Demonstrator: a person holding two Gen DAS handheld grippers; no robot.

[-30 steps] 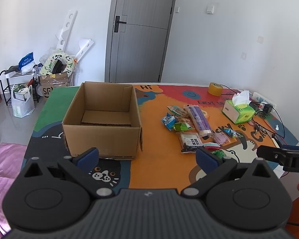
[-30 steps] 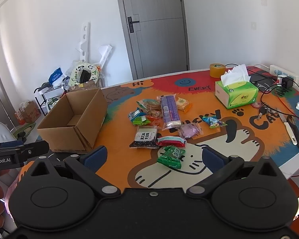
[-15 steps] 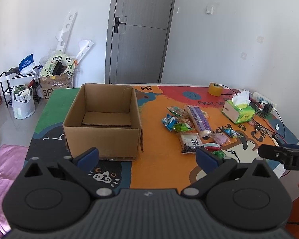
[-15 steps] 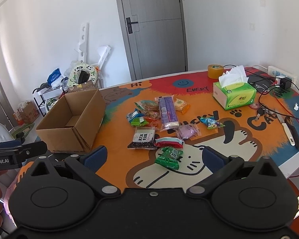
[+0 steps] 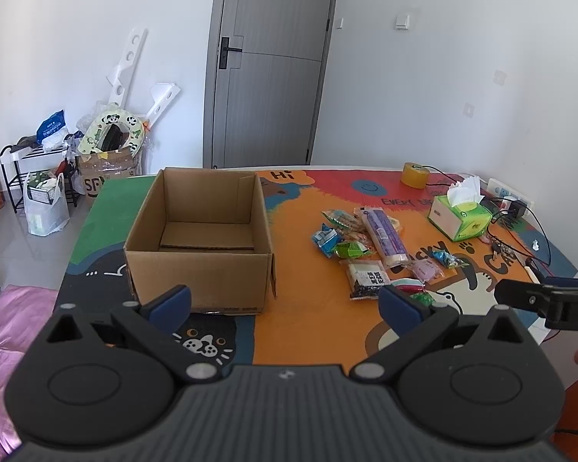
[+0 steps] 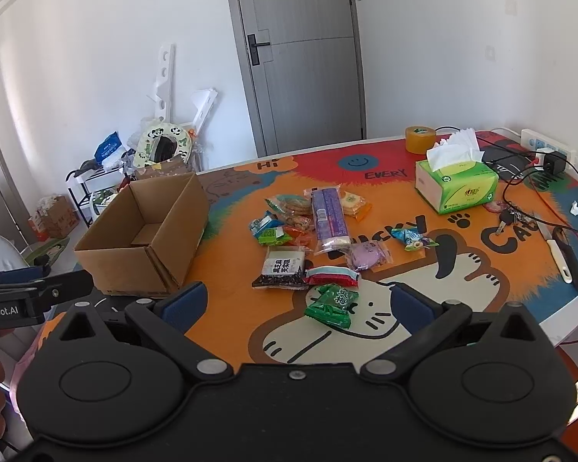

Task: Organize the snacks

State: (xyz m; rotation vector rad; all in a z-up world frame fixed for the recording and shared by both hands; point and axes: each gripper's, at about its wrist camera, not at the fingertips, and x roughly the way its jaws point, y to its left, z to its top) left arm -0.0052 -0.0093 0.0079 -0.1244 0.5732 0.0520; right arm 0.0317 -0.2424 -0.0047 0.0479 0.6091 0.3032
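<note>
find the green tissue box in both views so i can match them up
Left wrist view: the green cardboard tissue box sits right of centre, beyond the snack pile, near the table's far right edge.
Right wrist view: the same box sits upper right, beyond the snacks, white tissue sticking up.
Shared landmark: the yellow roll of tape stands just behind the box in both.

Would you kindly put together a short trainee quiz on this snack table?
1. True or false: the cardboard box already holds snacks.
2. Which packet lies nearest the right gripper: A the green packet, B the purple packet?
3. Fill in: the jaws of the left gripper are ____.

Key: 1 false, the visible floor is bare; 2 A; 3 open.
</note>
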